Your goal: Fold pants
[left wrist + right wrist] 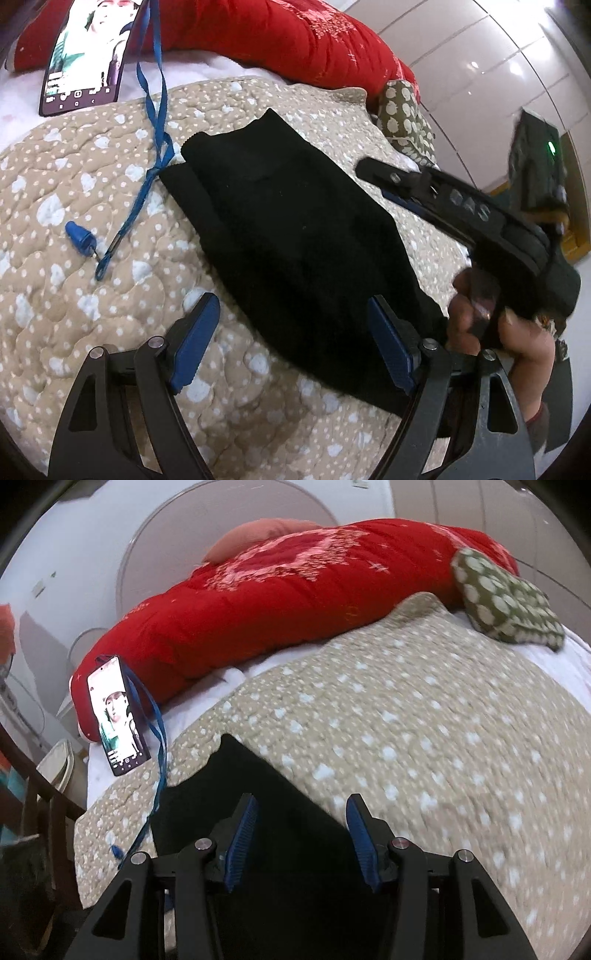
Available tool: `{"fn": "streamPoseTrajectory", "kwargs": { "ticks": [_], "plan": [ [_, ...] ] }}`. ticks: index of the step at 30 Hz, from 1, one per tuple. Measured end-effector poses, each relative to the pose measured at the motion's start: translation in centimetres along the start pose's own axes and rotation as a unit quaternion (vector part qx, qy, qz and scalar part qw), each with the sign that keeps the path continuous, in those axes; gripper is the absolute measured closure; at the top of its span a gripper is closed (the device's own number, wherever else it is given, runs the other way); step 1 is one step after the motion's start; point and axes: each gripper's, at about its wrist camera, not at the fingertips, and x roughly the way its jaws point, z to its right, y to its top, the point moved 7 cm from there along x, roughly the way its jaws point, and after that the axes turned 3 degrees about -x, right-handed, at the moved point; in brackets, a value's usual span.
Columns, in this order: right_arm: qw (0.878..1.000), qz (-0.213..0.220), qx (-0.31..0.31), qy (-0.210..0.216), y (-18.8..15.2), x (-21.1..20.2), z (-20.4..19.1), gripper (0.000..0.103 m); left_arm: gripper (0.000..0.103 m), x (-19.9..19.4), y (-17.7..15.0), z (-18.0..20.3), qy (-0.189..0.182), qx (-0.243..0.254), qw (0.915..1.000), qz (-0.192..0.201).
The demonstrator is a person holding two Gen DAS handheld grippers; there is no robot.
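The black pants (291, 236) lie folded into a long bundle on the beige dotted quilt (92, 184). My left gripper (291, 314) is open, its blue pads on either side of the bundle's near end, holding nothing. My right gripper (301, 812) is open above the pants (258, 794) in the right wrist view. In the left wrist view the right gripper (373, 170) reaches in from the right, held by a hand (498, 325), over the far right edge of the pants.
A phone (88, 59) with a lit screen leans against a red duvet (277, 33); it also shows in the right wrist view (118, 716). A blue lanyard (155, 147) trails across the quilt beside the pants. A green dotted cushion (506, 598) lies at the back right.
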Motion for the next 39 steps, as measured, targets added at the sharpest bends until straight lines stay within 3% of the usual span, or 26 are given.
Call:
{"fn": "streamPoseTrajectory", "kwargs": {
  "ticks": [8, 14, 16, 19, 20, 21, 22, 23, 26, 30, 33, 35, 37, 39],
  "plan": [
    [0.996, -0.068, -0.057, 0.017, 1.0, 6.0, -1.6, 0.051, 0.012, 1.4, 0.9, 0.4, -0.006, 0.002, 1.0000, -0.001],
    [0.996, -0.064, -0.046, 0.038, 0.6, 6.6, -1.7, 0.051, 0.010, 1.8, 1.1, 0.6, 0.007, 0.011, 0.9999, 0.004],
    [0.997, -0.051, -0.031, 0.047, 0.5, 6.5, -1.6, 0.064, 0.010, 1.9, 1.1, 0.6, 0.007, 0.010, 0.9999, 0.005],
    [0.998, -0.031, -0.037, 0.046, 0.3, 6.1, -2.3, 0.073, 0.010, 1.8, 1.1, 0.5, 0.004, 0.010, 0.9999, 0.004],
    [0.998, -0.024, -0.037, 0.043, 0.2, 5.9, -2.5, 0.076, 0.014, 1.6, 1.2, 0.5, -0.001, 0.008, 1.0000, 0.004],
    [0.999, -0.016, -0.032, 0.040, 0.1, 5.4, -2.5, 0.084, 0.025, 1.4, 1.2, 0.5, -0.009, 0.005, 0.9999, 0.008],
    [0.999, -0.007, -0.025, 0.039, 0.1, 4.9, -2.4, 0.087, 0.052, 1.2, 1.4, 0.8, -0.019, 0.008, 0.9997, 0.008],
    [0.999, 0.001, -0.016, 0.043, 0.1, 4.3, -2.3, 0.089, 0.068, 1.1, 1.4, 1.0, -0.015, 0.017, 0.9997, 0.006],
    [0.998, 0.043, 0.002, 0.042, 0.6, 1.0, -1.8, 0.092, 0.078, -0.6, 1.9, 3.2, -0.024, 0.066, 0.9969, 0.034],
    [0.990, 0.125, 0.044, 0.039, 0.2, -6.9, 1.1, 0.092, 0.078, -3.9, 0.5, 8.8, -0.071, 0.168, 0.9804, 0.074],
    [0.978, 0.186, 0.093, 0.033, -2.6, -14.1, 5.0, 0.092, 0.078, -5.2, -2.9, 13.5, -0.103, 0.269, 0.9545, 0.080],
    [0.973, 0.198, 0.119, 0.014, -5.2, -17.1, 7.4, 0.092, 0.078, -4.6, -6.3, 15.9, -0.112, 0.329, 0.9354, 0.066],
    [0.970, 0.183, 0.159, -0.030, -9.0, -18.8, 10.4, 0.092, 0.078, -2.5, -9.8, 17.1, -0.106, 0.373, 0.9213, 0.029],
    [0.956, 0.158, 0.217, -0.116, -13.6, -19.8, 14.4, 0.092, 0.079, -0.2, -12.2, 17.5, -0.102, 0.396, 0.9127, -0.013]
  ]
}}
